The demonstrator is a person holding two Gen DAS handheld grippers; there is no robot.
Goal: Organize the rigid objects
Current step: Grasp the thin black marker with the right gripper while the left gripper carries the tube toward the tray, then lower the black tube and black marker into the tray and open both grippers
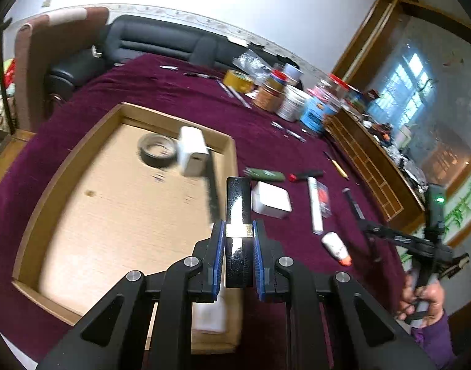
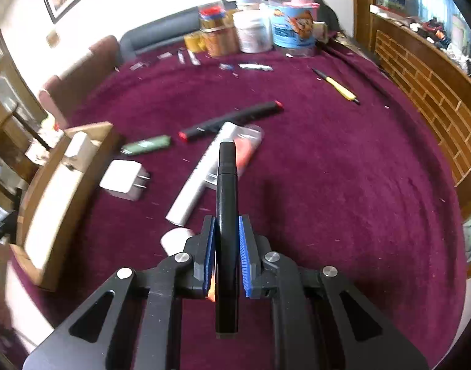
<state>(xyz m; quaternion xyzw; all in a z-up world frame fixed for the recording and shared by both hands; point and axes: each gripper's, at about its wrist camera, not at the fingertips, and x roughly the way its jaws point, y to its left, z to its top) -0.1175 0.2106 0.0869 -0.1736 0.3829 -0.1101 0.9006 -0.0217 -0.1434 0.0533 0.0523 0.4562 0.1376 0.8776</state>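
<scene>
Glossy black, a flat bar with a gold band [image 1: 238, 215] sits clamped in the left tongs [image 1: 238, 231] at the near right edge of the shallow cardboard tray [image 1: 50, 191]. Right tongs [image 2: 226, 237] grip a matte black marker [image 2: 226, 185] above the maroon-clothed bench [image 2: 327, 169], right of a white plug adapter [image 2: 123, 180].

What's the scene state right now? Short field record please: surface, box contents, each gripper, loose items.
surface: dark red cloth
box: cardboard tray holding a tape roll and a white charger
left gripper: shut on a glossy black bar, near the tray's edge
right gripper: shut on a slim black stick
loose on cloth: white plug adapter, green lighter, black marker, yellow pen
back: jars
</scene>
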